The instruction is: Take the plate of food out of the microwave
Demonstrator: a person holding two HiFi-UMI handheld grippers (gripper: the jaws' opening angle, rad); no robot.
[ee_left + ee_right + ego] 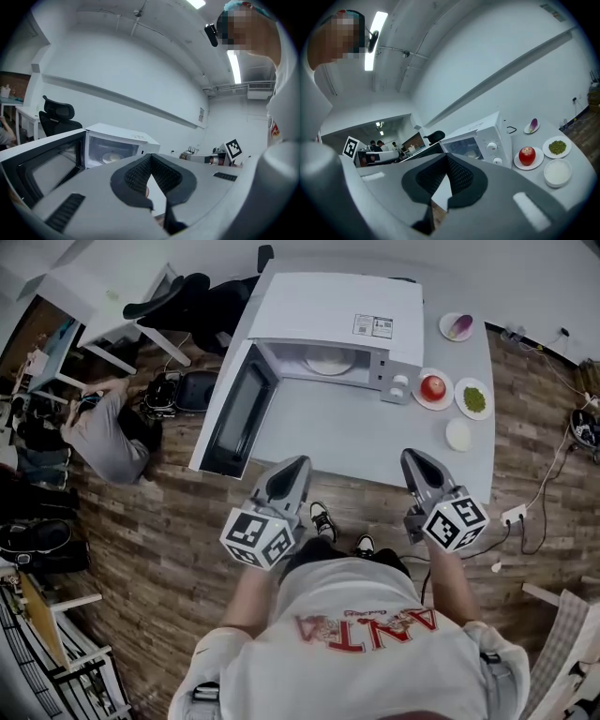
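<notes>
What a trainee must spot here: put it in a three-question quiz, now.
1. True or false: the microwave door stands open.
2. Where is the plate of food relative to the microwave? A) inside it B) on top of it C) under it
3. Fill in: the plate nearest the microwave's knobs holds a red ____.
Key: 1 true; 2 A; 3 apple.

- Left claw [292, 467] held forward, roughly level, its jaws closed tip to tip, nothing between them.
- Right claw [414, 459] alongside, well apart, jaws likewise closed, empty.
</notes>
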